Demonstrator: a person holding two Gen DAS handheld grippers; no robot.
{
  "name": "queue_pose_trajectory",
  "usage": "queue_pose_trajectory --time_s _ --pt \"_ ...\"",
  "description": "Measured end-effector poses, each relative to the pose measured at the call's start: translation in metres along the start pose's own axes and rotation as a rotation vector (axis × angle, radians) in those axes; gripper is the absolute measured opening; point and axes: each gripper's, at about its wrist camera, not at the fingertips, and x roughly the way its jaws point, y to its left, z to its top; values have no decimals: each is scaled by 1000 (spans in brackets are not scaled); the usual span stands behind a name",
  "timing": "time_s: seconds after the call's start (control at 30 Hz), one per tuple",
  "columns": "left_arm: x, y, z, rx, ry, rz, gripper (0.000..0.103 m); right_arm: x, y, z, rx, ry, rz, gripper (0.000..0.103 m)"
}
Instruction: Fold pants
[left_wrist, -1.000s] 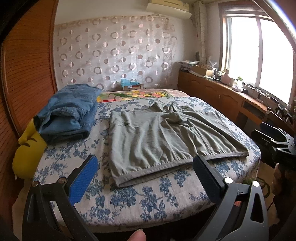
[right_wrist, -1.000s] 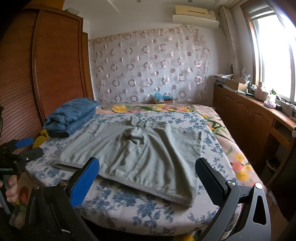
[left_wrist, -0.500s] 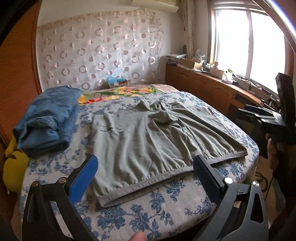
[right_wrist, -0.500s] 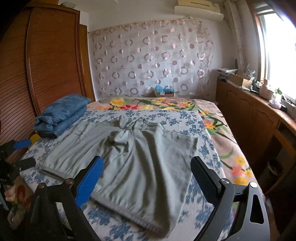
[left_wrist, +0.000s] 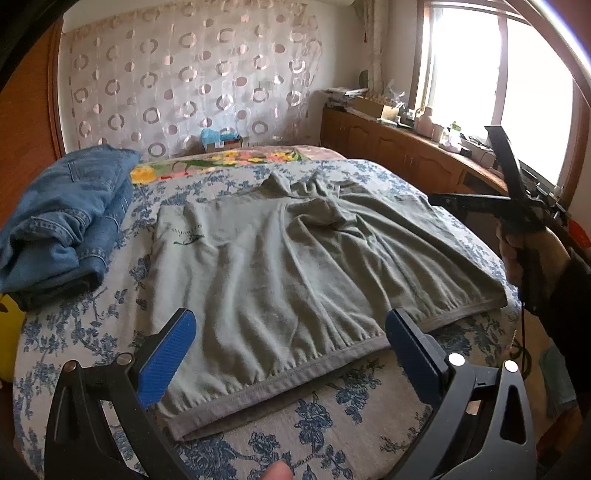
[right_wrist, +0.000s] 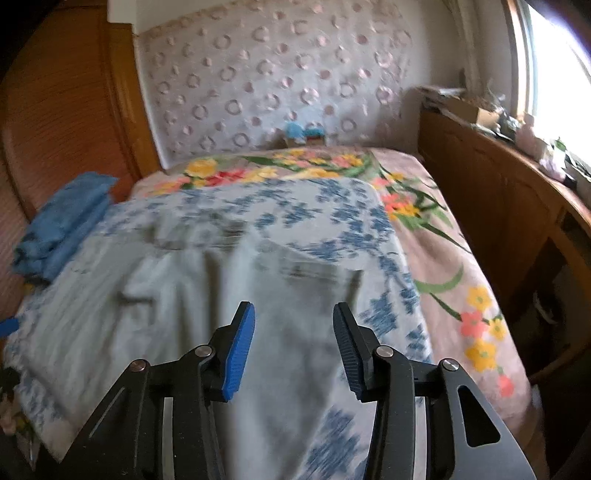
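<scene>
Grey-green pants (left_wrist: 295, 266) lie spread flat on the bed, waistband hem toward me. My left gripper (left_wrist: 291, 339) hovers open just above the near hem, nothing between its blue pads. In the left wrist view the right gripper (left_wrist: 476, 201) is held by a hand at the right edge of the bed, over the pants' right corner. In the blurred right wrist view the pants (right_wrist: 207, 302) lie below my right gripper (right_wrist: 293, 332); its jaws are closing, with a clear gap and nothing pinched between them.
Folded blue jeans (left_wrist: 62, 218) are stacked at the bed's left, with a yellow plush (left_wrist: 9, 325) beside them. A blue-flowered sheet (left_wrist: 332, 424) covers the bed. A wooden cabinet (left_wrist: 399, 147) with clutter runs under the window on the right. A wooden wardrobe (right_wrist: 62, 99) stands on the left.
Both grippers moved closer over the pants. The right gripper swung right along the bed and its jaws narrowed from wide open. The left gripper stayed wide open.
</scene>
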Motion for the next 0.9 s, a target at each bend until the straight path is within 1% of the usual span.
queue_pose_trajectory --time_s 0.13,0.17,0.2,0.27,0.3,0.43,0.5,0.57,0.67,0.73,0.8,0.9 --pt "9 4 -3 -9 29 5 103 21 -10 13 33 64 -31 46" --pt "11 6 -3 -12 33 4 103 23 -11 16 39 81 -38 44" --pt "13 8 -4 -17 38 6 103 26 -15 17 56 96 -36 38" --pt "18 10 -5 -24 49 8 103 24 -18 22 86 109 -32 35" --pt "20 11 -6 -26 55 8 103 25 -14 26 93 108 -33 34" --pt "24 9 -8 -23 67 14 103 22 -7 35 66 117 -58 31" --pt "26 10 -8 -23 67 14 103 22 -7 37 52 117 -63 10" --pt "25 10 -9 -22 65 18 103 22 -5 36 36 114 -62 5" --pt "27 12 -8 -22 69 26 103 20 -11 37 47 89 -72 3" --pt "28 14 -9 -26 73 27 103 19 -28 39 91 51 -100 3" --pt "29 16 -9 -30 76 27 103 18 -35 39 123 45 -106 3" --pt "29 17 -9 -31 77 25 103 14 -32 35 108 49 -114 3"
